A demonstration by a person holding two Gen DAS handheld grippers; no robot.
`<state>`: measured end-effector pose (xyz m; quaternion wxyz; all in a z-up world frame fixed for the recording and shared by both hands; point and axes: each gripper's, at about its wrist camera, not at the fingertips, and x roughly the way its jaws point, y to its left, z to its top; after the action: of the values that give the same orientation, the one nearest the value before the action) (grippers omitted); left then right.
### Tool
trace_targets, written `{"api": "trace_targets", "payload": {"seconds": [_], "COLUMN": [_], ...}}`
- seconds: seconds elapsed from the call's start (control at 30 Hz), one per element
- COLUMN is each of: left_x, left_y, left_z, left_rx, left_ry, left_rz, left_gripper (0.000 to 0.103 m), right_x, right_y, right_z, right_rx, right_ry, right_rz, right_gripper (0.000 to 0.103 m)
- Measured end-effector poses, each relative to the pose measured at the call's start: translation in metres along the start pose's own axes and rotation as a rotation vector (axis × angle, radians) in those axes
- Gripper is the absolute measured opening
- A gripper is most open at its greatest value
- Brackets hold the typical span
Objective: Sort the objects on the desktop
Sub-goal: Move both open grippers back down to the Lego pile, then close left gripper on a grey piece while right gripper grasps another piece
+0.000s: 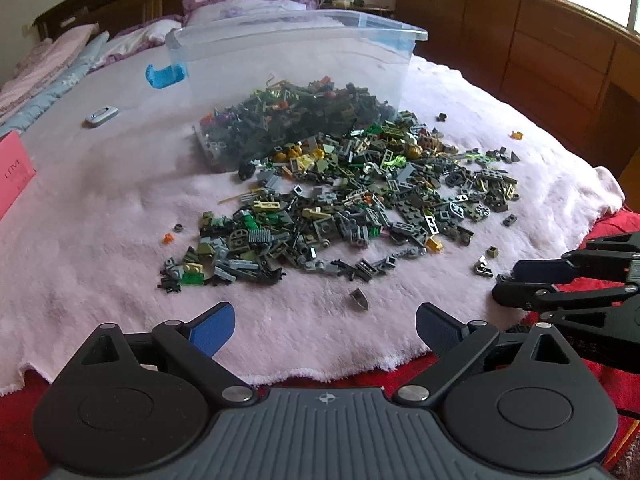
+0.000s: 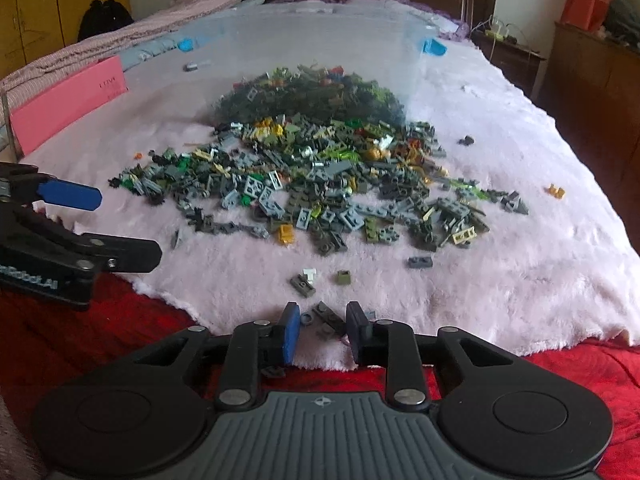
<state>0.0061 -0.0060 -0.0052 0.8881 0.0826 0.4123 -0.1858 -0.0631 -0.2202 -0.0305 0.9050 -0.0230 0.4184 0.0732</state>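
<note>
**Brick spill awaits sorting on bedroom blanket**

A clear plastic bin (image 1: 296, 52) lies tipped on a pink blanket (image 1: 100, 240) spread over the bed, its mouth toward the viewer, so the toy bricks (image 1: 340, 200) fan out in a flat heap where single pieces can be picked. The left claw (image 1: 324, 326) hovers at the blanket's near edge, spread wide and empty. The right claw (image 2: 323, 330) sits low and narrowed around small grey plates (image 2: 326, 316), not visibly clamped.

fluffy pink blanket (image 1: 100, 240), clear plastic bin (image 1: 296, 52)
</note>
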Motion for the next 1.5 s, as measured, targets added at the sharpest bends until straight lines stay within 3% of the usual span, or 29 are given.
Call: {"api": "trace_targets", "payload": {"seconds": [0.1,0.17,0.27,0.53,0.63,0.7,0.77,0.87,1.03,1.1,1.13,1.5], "left_x": [0.001,0.003,0.004,0.007,0.008,0.011,0.015,0.026,0.036,0.037,0.037,0.016], "left_y": [-0.001,-0.002,-0.002,-0.002,-0.003,-0.006,-0.009,-0.013,-0.016,-0.015,-0.013,-0.021], "left_z": [0.000,-0.001,-0.001,-0.002,0.000,0.002,0.004,0.007,0.007,0.007,0.008,0.010], "left_rx": [0.002,0.004,0.003,0.003,0.012,0.028,0.044,0.050,0.041,0.026,0.021,0.065], "left_ry": [0.004,0.008,0.014,0.024,0.022,0.020,0.024,0.049,0.057,0.053,0.051,0.000], "left_rz": [-0.005,-0.009,-0.014,-0.016,-0.022,-0.035,-0.051,-0.089,-0.100,-0.101,-0.103,-0.099], "left_gripper": [0.098,0.096,0.096,0.096,0.095,0.087,0.067,0.049,0.039,0.027,0.013,0.010], "right_x": [0.002,0.003,0.002,0.007,0.006,0.005,0.005,0.005,0.005,0.005,0.005,-0.002], "right_y": [0.002,0.002,0.001,-0.007,-0.004,-0.002,0.000,0.000,-0.005,-0.005,-0.005,-0.004], "right_z": [-0.001,0.000,0.000,0.005,0.006,0.007,0.008,0.008,0.007,0.006,0.006,0.008], "right_rx": [-0.020,-0.021,0.003,0.067,0.055,0.047,0.038,0.037,0.058,0.064,0.065,0.065], "right_ry": [-0.004,-0.006,-0.008,0.004,-0.006,-0.013,-0.019,-0.024,-0.026,-0.028,-0.029,-0.062], "right_rz": [0.002,0.013,0.027,0.054,0.058,0.060,0.063,0.059,0.048,0.048,0.049,0.057], "right_gripper": [0.027,0.018,0.015,0.021,0.008,0.008,0.008,0.008,0.008,0.008,0.008,0.008]}}
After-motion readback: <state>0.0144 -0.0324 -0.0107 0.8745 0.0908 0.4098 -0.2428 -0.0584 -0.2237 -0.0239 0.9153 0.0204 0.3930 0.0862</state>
